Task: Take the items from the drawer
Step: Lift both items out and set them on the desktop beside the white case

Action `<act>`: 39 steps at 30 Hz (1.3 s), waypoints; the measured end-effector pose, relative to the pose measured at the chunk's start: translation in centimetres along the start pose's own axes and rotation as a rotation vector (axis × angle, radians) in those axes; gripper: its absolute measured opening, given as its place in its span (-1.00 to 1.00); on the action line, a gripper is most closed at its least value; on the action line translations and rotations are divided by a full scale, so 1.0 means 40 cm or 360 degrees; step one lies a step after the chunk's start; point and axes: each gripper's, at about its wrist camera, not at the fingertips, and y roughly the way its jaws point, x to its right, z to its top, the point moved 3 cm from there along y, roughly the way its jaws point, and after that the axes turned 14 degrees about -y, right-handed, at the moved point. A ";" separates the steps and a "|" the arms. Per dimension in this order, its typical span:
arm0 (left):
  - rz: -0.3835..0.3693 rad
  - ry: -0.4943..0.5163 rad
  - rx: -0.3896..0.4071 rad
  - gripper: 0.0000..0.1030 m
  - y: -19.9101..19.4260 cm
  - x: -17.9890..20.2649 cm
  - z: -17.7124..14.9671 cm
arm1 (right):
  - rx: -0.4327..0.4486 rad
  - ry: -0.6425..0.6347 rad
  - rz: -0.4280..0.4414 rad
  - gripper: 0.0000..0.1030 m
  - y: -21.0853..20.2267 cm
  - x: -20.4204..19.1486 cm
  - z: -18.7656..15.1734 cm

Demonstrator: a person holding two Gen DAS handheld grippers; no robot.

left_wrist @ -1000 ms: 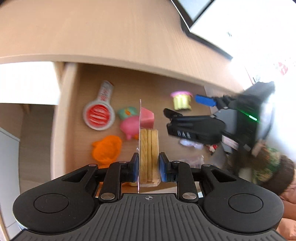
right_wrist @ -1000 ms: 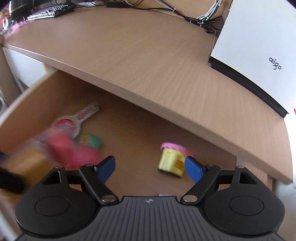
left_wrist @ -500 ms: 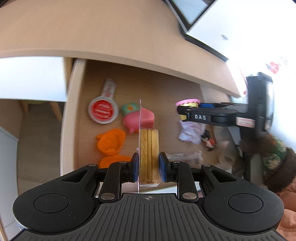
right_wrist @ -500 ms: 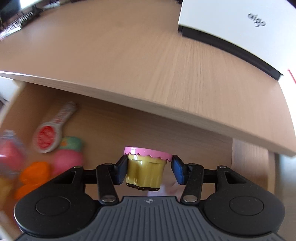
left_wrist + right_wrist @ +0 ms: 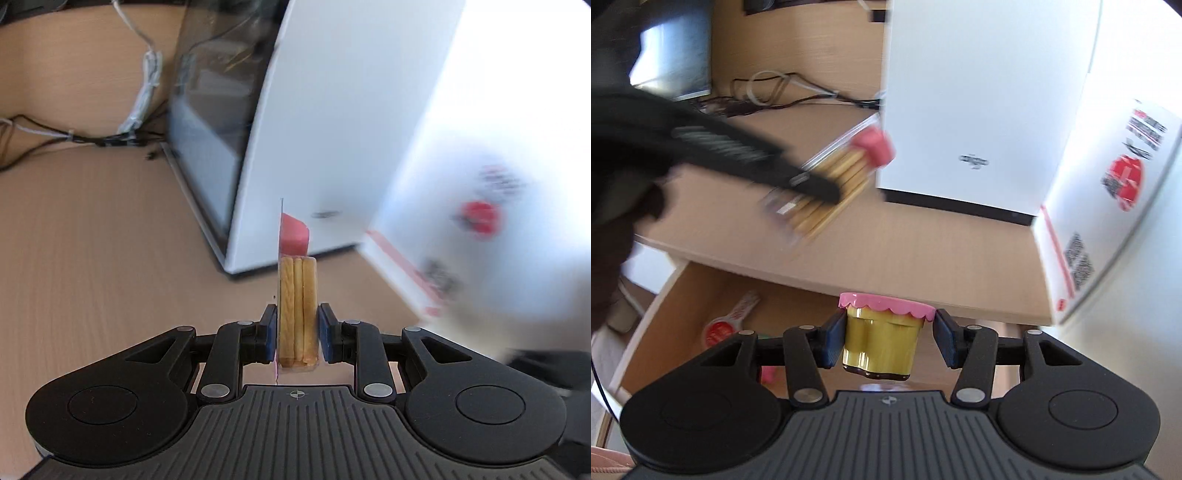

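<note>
My left gripper [image 5: 297, 338] is shut on a clear packet of biscuit sticks [image 5: 297, 306] with a pink top, held over the wooden desktop [image 5: 110, 240]. From the right wrist view that same packet [image 5: 831, 184] appears blurred above the desk, in the left gripper [image 5: 816, 186]. My right gripper [image 5: 888, 341] is shut on a gold toy cup with a scalloped pink lid [image 5: 882, 332], lifted above the open drawer [image 5: 665, 306]. A red round-headed toy [image 5: 726, 325] and a pink toy [image 5: 768, 374] still lie in the drawer.
A white computer case [image 5: 332, 129] stands on the desk just beyond the packet, also in the right wrist view [image 5: 979, 110]. A white carton with red print [image 5: 1108, 203] stands at the right. Cables [image 5: 74, 136] run along the desk's back. A dark monitor [image 5: 676, 62] is far left.
Both grippers have risen out of the drawer. The left carried the biscuit packet up over the desktop; the right shut on the gold cup and lifted it to desk-edge height.
</note>
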 end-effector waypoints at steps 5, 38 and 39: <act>0.0234 0.0118 -0.0066 -0.30 0.107 -0.036 -0.026 | -0.0009 0.0047 -0.0053 -0.03 0.017 0.035 -0.008; 0.0526 -0.0259 -0.0361 -0.32 -0.190 -0.234 -0.280 | 0.0244 0.0163 0.0007 0.01 0.171 0.088 0.076; 0.0555 -0.0246 -0.0374 -0.32 -0.168 -0.231 -0.278 | 0.0259 0.0163 0.0042 0.04 0.146 0.084 0.062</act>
